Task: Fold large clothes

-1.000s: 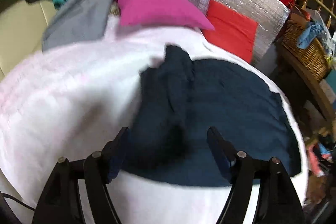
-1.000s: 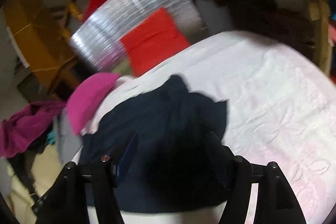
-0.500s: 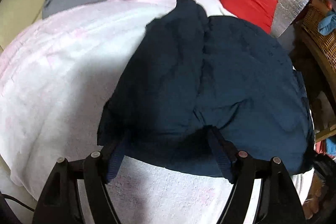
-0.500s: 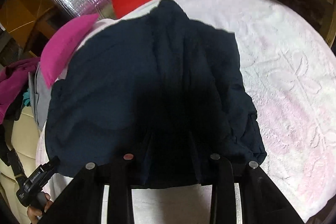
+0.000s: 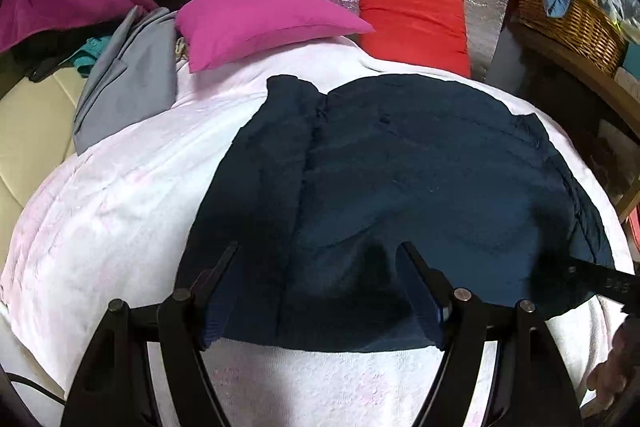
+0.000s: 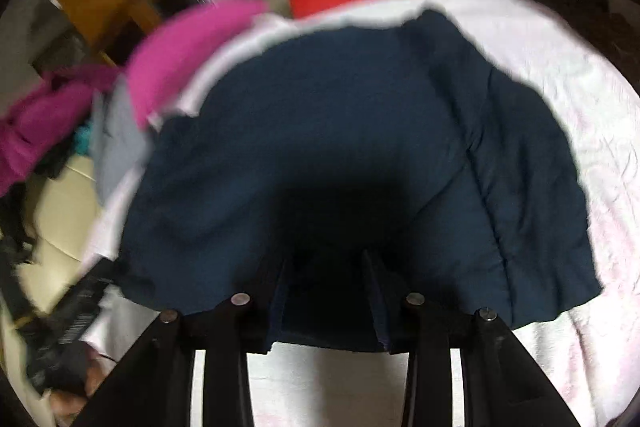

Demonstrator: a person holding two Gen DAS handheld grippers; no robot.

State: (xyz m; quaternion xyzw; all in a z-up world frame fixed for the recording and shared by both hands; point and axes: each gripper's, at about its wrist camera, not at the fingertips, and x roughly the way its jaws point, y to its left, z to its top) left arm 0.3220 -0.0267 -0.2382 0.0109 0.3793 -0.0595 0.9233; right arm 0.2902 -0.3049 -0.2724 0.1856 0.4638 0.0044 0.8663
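Along the left wrist view's lower edge, the left gripper [image 5: 318,255] stands wide apart over the navy garment [image 5: 400,195]; whether its pads touch cloth is unclear. Beyond lie a magenta pillow [image 5: 256,19] and a red cushion [image 5: 416,23]. From the blurred right wrist view, the right gripper [image 6: 326,259], jaws just reopening slightly, probably pinches the garment's near hem on the white blanket [image 6: 580,99].
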